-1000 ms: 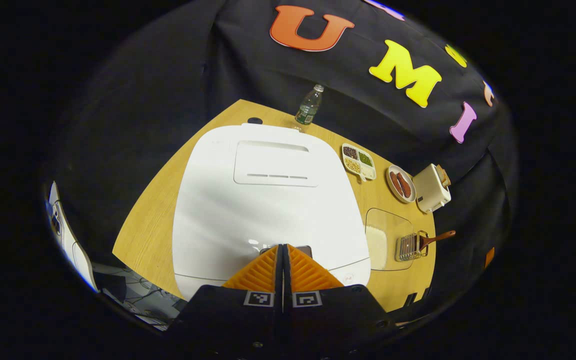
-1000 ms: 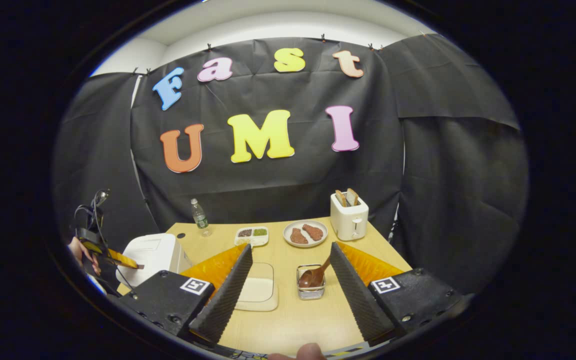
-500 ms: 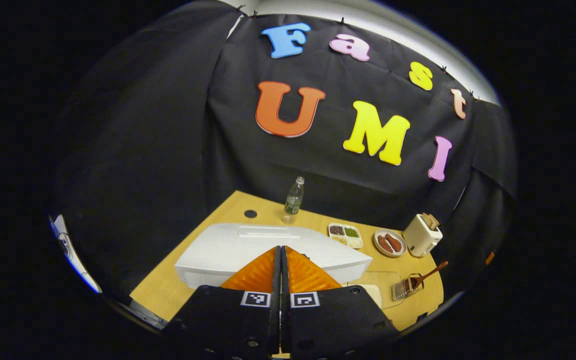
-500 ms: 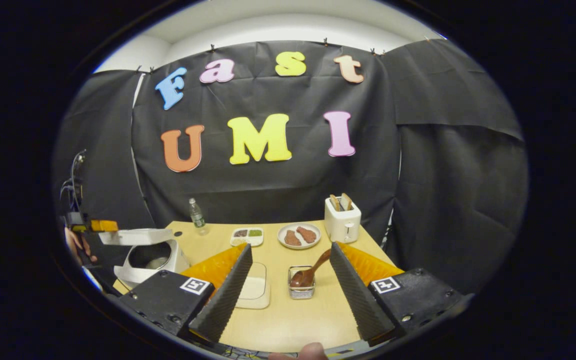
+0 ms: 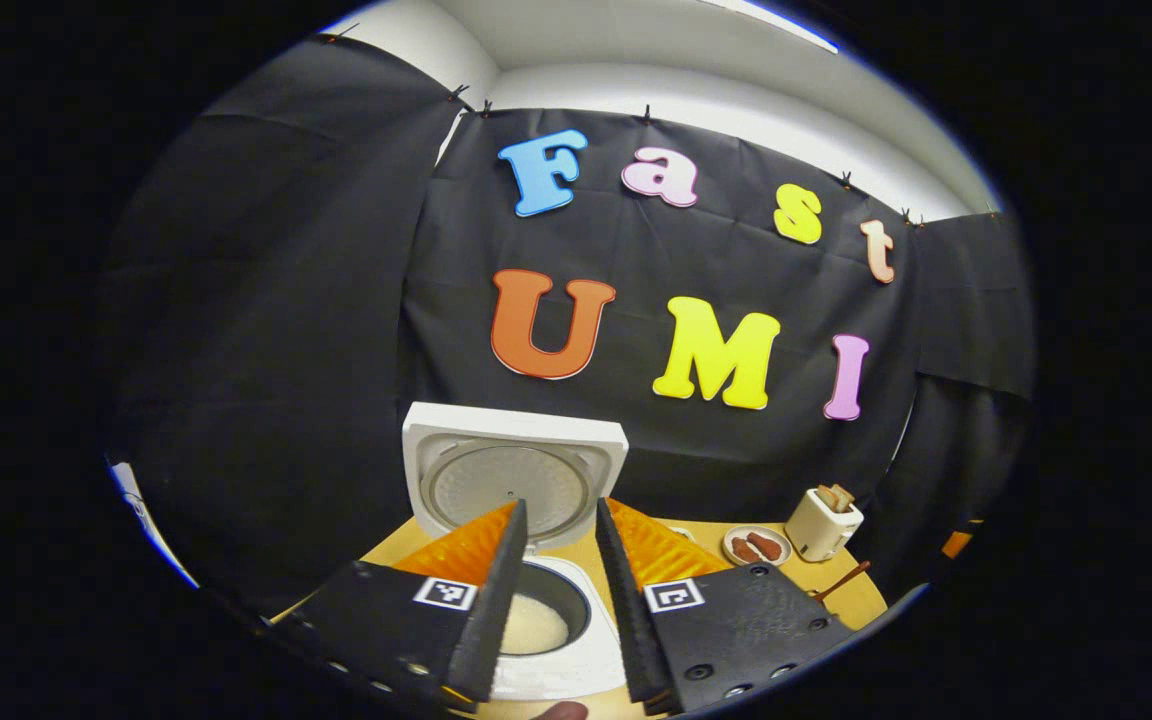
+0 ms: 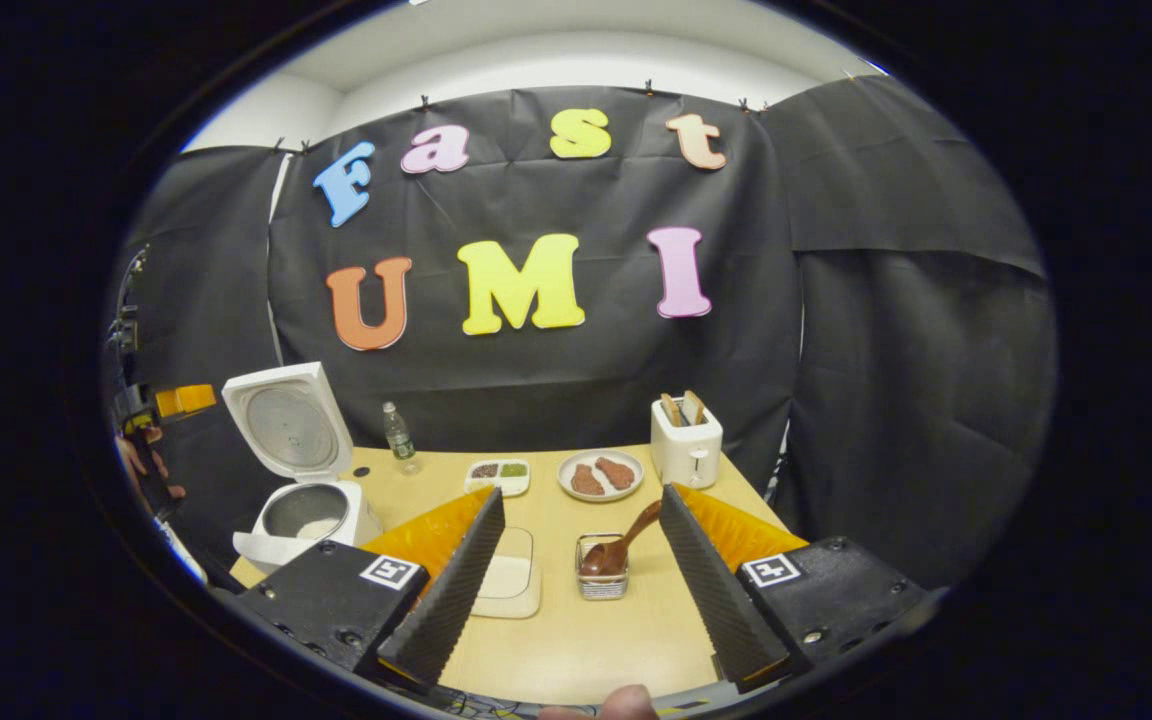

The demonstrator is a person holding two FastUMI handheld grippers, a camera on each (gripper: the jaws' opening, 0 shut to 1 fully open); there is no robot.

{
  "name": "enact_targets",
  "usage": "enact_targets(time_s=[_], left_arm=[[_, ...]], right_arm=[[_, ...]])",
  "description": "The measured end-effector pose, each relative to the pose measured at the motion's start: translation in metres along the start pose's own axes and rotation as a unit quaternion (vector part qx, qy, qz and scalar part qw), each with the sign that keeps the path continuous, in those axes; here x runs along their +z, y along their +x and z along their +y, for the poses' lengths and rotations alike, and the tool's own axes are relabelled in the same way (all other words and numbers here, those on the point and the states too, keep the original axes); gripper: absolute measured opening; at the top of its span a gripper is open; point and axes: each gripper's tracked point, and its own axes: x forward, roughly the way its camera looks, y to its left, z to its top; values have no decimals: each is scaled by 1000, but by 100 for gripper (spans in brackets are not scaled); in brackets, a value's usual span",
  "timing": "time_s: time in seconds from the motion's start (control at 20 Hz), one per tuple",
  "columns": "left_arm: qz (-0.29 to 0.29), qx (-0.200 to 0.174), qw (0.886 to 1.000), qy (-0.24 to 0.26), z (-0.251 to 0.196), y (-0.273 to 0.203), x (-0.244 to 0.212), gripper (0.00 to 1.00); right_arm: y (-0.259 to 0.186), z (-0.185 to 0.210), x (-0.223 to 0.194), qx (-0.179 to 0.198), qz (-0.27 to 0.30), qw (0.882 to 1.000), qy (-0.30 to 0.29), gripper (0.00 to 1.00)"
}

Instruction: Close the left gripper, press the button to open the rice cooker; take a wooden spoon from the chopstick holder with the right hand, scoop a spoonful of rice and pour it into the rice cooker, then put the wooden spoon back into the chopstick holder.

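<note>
Left gripper (image 5: 558, 520) parted; rice cooker (image 6: 301, 478) open.

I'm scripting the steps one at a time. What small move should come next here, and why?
Probably ease the right hand-held gripper forward to the wooden spoon and shut on its handle. The rice cooker stands with its lid up, so the button step looks done. The spoon is untouched in the chopstick holder, and the right hand-held gripper is open and empty, facing it.
</note>
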Motion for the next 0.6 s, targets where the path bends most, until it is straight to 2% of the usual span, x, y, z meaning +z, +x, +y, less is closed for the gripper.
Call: enact_targets(time_s=[0.05, 0.1, 0.15, 0.2, 0.4, 0.6], left_arm=[[-4, 1, 1000, 4, -6, -8, -1, 43], [-9, 5, 1000, 7, -11, -17, -1, 67], [-13, 9, 1000, 11, -17, -23, 1, 74], [-16, 15, 1000, 17, -21, -32, 1, 94], [-40, 20, 999, 27, -37, -62, 9, 94], [-48, 50, 997, 34, -35, -85, 6, 94]], right_arm=[[1, 4, -3, 7, 3, 1000, 2, 99], [3, 6, -7, 10, 6, 1000, 1, 100], [5, 9, -10, 16, 8, 1000, 1, 100], [7, 11, -11, 21, 10, 1000, 1, 100], [15, 15, -18, 42, 12, 999, -6, 100], [27, 5, -22, 51, 13, 999, -2, 100]])
